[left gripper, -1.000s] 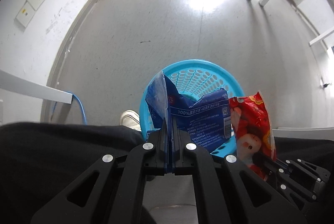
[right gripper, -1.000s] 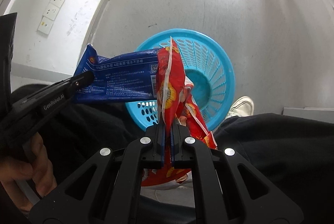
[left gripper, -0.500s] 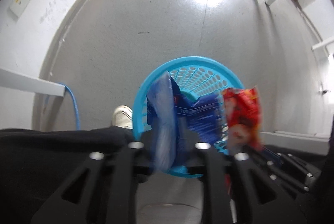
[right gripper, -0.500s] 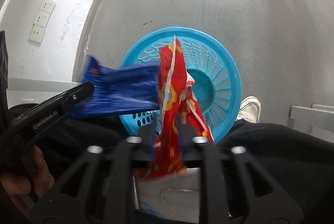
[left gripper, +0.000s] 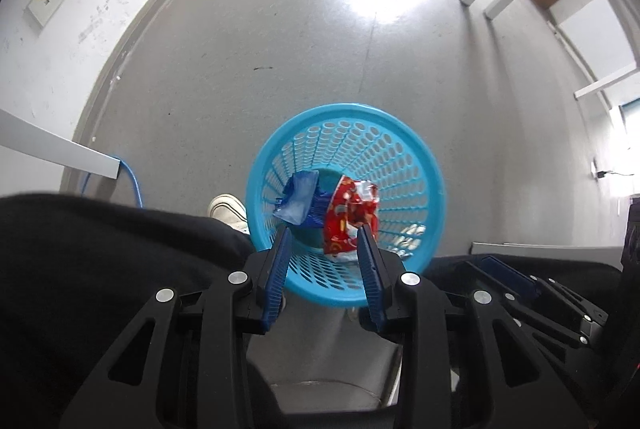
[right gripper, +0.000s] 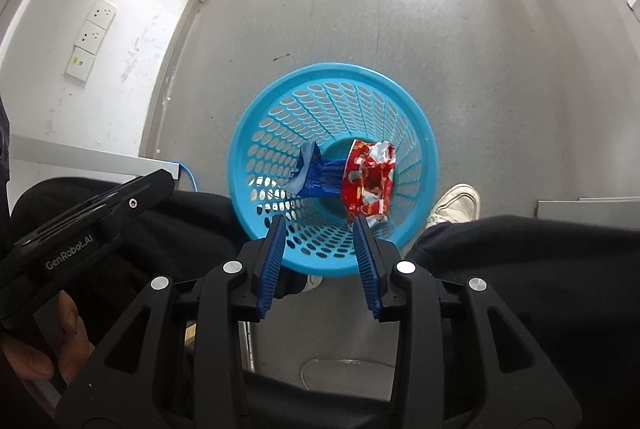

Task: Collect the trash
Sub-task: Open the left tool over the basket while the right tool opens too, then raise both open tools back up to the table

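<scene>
- The left gripper [left gripper: 323, 235] points steeply down over the round light-blue plastic basket with a perforated wall [left gripper: 400, 157], which stands on the grey floor [left gripper: 280, 29].
- Its jaws are partly apart, with a clear gap. They are opening at this moment, and nothing is between the ribbed blue pads [left gripper: 276, 277].
- The right gripper [right gripper: 318, 225] also points down over the same basket [right gripper: 280, 109]. Its jaws are opening too, partly apart, and they hold nothing.
- The crumpled blue plastic wrapper with white print [left gripper: 300, 199] lies inside the basket, near the bottom, on the side toward the wall with sockets.
- The crumpled red snack wrapper with a silver inner side [left gripper: 350, 215] lies in the basket as well, just beside the blue one, and the two seem to touch.
- In the right wrist view both pieces of trash, blue [right gripper: 320, 175] and red [right gripper: 368, 181], rest low in the basket, apart from the pads.
- The basket stands between the person's legs in black trousers [right gripper: 540, 269]; one white shoe [right gripper: 456, 203] is just beside its rim.
- A bare hand [right gripper: 44, 345] holds the body of the left gripper at the lower left edge of the right wrist view.
</scene>
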The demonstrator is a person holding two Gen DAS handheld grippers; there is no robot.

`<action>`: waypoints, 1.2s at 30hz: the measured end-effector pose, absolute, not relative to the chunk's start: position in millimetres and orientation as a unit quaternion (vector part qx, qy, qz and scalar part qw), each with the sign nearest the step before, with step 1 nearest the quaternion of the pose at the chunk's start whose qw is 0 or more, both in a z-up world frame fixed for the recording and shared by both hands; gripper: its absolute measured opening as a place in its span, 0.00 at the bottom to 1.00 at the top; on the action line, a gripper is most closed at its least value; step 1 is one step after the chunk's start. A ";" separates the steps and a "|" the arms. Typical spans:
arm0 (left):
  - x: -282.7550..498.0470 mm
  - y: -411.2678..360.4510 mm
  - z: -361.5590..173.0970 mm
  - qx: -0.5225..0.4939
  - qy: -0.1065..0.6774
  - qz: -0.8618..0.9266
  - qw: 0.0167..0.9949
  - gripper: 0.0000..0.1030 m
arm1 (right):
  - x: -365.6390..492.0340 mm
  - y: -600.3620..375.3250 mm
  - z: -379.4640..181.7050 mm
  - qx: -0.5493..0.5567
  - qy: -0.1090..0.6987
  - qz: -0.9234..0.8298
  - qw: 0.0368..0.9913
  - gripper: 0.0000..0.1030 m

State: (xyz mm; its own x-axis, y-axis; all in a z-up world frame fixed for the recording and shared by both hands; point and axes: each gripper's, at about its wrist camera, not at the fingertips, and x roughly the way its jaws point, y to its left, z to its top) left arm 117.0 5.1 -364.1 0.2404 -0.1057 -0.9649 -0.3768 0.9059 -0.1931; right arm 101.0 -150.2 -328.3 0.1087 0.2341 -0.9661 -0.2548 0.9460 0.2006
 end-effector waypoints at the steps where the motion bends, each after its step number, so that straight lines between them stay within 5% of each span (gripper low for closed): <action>1: 111.5 3.5 -358.7 -0.197 0.603 0.087 0.768 0.33 | 96.3 -151.1 -322.1 -0.012 0.642 0.165 0.749 0.33; 14: 36.1 -5.5 -274.1 -0.172 0.513 0.095 0.836 0.32 | 15.4 -173.1 -224.0 -0.046 0.547 0.213 0.808 0.46; 23: -24.4 -18.8 -202.9 -0.109 0.428 0.069 0.894 0.44 | -42.2 -170.0 -174.5 -0.077 0.502 0.278 0.815 0.57; 36: -68.1 9.4 -116.5 -0.129 0.309 0.076 0.939 0.48 | -92.3 -157.2 -64.8 -0.077 0.393 0.321 0.858 0.68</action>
